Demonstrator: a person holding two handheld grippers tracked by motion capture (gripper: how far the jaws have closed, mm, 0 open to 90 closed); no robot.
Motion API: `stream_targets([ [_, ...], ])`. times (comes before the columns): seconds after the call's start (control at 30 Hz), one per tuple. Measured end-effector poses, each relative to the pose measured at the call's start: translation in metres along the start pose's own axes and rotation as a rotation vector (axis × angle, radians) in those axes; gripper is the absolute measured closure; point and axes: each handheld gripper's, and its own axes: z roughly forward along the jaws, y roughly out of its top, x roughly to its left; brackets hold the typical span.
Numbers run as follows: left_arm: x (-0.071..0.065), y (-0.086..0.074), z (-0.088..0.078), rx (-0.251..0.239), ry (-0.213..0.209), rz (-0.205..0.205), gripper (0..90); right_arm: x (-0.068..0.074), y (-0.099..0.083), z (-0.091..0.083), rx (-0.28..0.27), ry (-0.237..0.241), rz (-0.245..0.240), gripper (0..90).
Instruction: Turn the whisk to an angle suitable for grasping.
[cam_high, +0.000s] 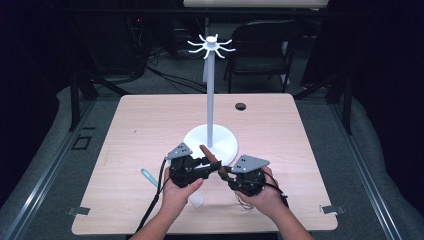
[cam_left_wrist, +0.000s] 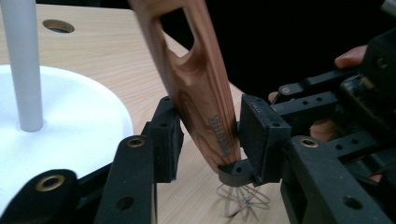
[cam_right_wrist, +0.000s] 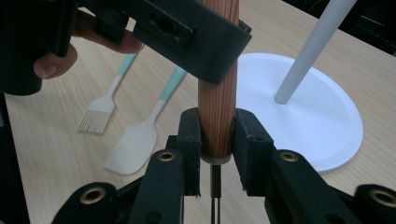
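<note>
A whisk with a brown wooden handle (cam_high: 209, 154) is held above the table's front, between both hands. In the right gripper view my right gripper (cam_right_wrist: 217, 135) is shut on the handle's lower end (cam_right_wrist: 217, 107), just above the collar where the wires (cam_right_wrist: 215, 191) start. In the left gripper view my left gripper (cam_left_wrist: 210, 135) has both pads against the handle's edges (cam_left_wrist: 205, 88), near the collar, with the wire loops (cam_left_wrist: 243, 198) below. From above, the left gripper (cam_high: 216, 164) and right gripper (cam_high: 222, 172) meet tip to tip.
A white hook stand (cam_high: 210, 100) rises from its round base (cam_high: 225, 145) just behind the grippers, its top ringed with hooks. A teal-handled spatula (cam_right_wrist: 140, 140) and a brush (cam_right_wrist: 100, 112) lie on the table by the left hand. A cable hole (cam_high: 240, 106) sits farther back.
</note>
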Motion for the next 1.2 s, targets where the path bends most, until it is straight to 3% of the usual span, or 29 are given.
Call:
stream_targets([
  [0.17,0.0,0.001,0.001,-0.004,-0.002,-0.003,63.3,-0.003,-0.002,-0.001,-0.007,-0.001,0.029,70.4],
  [0.3,0.001,0.0,0.002,0.006,0.012,0.008,66.3,-0.01,-0.012,-0.003,0.033,0.016,0.071,70.9],
  [0.37,0.002,-0.001,0.004,0.01,0.009,0.006,66.4,-0.017,-0.018,-0.002,0.056,0.058,0.115,71.9],
  [0.47,0.002,-0.001,0.004,0.003,0.01,0.005,66.9,-0.022,-0.022,0.0,0.076,0.088,0.145,74.9],
  [0.6,0.001,0.0,0.005,-0.001,0.006,0.011,66.9,-0.021,-0.023,0.001,0.102,0.074,0.125,79.6],
  [0.67,0.001,0.0,0.004,-0.002,0.004,0.012,67.4,-0.021,-0.022,0.0,0.104,0.095,0.13,80.9],
  [0.83,0.0,0.0,0.003,-0.013,0.006,0.01,63.7,-0.017,-0.018,0.0,0.117,0.093,0.11,85.4],
  [1.03,-0.004,-0.001,0.003,-0.018,0.002,0.021,59.5,-0.012,-0.013,-0.001,0.091,0.076,0.093,85.6],
  [1.2,-0.008,-0.001,0.003,-0.013,-0.001,0.022,56.1,-0.007,-0.007,-0.003,0.031,0.041,0.101,85.7],
])
